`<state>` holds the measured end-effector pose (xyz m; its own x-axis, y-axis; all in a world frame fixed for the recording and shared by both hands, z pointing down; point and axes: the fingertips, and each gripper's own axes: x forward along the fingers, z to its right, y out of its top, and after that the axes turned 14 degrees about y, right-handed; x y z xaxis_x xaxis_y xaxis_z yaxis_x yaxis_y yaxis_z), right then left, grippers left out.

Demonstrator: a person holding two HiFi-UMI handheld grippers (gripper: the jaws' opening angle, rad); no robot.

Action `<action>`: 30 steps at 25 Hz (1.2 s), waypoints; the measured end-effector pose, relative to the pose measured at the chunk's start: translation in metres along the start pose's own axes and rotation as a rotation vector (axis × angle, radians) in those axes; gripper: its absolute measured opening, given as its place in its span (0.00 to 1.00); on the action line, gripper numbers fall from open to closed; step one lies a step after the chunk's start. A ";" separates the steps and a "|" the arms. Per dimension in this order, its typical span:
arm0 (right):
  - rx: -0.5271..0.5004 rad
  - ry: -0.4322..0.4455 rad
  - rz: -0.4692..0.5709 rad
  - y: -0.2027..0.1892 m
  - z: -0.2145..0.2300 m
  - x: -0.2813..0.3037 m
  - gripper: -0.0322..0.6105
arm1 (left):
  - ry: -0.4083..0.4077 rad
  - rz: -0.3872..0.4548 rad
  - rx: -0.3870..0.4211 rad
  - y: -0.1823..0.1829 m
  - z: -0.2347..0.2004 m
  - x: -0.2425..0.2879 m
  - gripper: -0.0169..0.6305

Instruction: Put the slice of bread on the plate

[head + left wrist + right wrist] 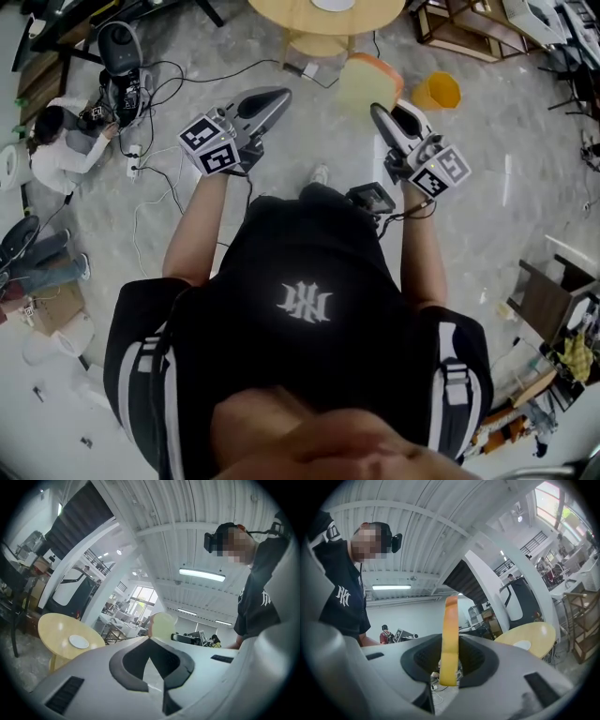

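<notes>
Wooden table (51, 627) carries one plate (78, 641) mid-top, bare rim around. One bread slice (451, 616) sits pinched in right gripper (450, 638); left gripper (150, 638) closed, empty.

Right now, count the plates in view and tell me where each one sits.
1. The white plate lies near the middle of the round wooden table. More may be hidden among the room's clutter.
</notes>
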<state>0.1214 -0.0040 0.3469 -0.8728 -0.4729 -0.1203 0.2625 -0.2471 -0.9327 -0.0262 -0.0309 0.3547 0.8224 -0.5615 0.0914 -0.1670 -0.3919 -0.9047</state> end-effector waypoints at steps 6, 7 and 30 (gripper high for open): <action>0.016 0.031 0.006 0.010 0.036 -0.011 0.20 | 0.012 -0.003 0.019 0.005 -0.005 0.044 0.04; 0.015 0.034 0.008 0.011 0.040 -0.012 0.20 | 0.013 -0.005 0.020 0.006 -0.005 0.047 0.04; 0.055 -0.008 -0.020 0.014 0.131 0.030 0.20 | -0.011 -0.047 -0.012 0.024 -0.089 0.106 0.04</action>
<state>0.1532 -0.1320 0.3745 -0.8748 -0.4743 -0.0987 0.2675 -0.3029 -0.9147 0.0088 -0.1644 0.3799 0.8354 -0.5344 0.1290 -0.1346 -0.4263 -0.8945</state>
